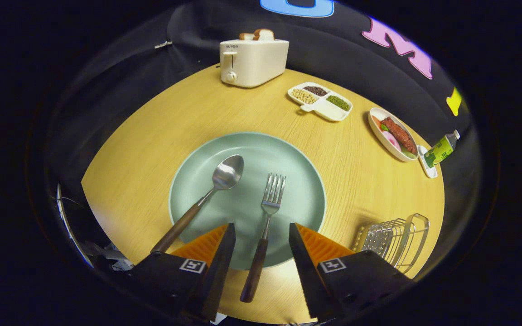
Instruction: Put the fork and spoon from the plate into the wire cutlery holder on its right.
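Now I hold the gripper (262, 235) spread wide over the fork (265, 226), whose handle lies between the fingers; the spoon (206, 197) rests on the plate (297, 190) beside it.

Toaster (254, 61): sitting at the table's far edge, bread slices (257, 34) poking out on top
Divided dish (320, 101): holding beans
Oval plate (392, 133): carrying food
Bottle (442, 149): lying beside it
Table (152, 136): showing wood grain

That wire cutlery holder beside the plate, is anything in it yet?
Empty, as far as shows: the wire cutlery holder has nothing in it, while the fork and spoon lie on the plate. The jaws stand open around the fork's handle.
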A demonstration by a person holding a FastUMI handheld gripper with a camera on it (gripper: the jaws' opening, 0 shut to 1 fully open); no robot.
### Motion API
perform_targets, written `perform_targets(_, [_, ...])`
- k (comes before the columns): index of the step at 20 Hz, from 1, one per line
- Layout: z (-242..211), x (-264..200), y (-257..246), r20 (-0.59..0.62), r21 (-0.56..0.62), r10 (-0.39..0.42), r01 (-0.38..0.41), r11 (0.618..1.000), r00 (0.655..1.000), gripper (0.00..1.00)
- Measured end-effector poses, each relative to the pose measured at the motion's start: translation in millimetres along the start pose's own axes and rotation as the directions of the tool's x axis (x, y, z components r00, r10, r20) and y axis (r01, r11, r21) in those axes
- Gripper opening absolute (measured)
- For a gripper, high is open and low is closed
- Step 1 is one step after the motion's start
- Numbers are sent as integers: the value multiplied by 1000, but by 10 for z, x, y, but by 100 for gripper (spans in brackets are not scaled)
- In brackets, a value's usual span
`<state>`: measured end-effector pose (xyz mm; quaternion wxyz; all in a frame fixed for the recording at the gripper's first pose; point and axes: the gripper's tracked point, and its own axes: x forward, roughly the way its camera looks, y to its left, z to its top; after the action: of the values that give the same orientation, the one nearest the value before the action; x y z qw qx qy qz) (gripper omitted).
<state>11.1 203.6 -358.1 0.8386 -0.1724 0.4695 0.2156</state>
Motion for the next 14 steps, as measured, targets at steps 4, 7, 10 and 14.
perform_targets(4, [-182,123,14,-102,-22,-5,3,1000,995,59])
perform_targets(7, [-194,169,67,-149,43,29,-22,999,988,47])
perform_targets(10, [-179,178,46,-189,74,37,-23,997,981,31])
perform_targets(14, [-175,191,58,-205,54,78,-69,996,976,12])
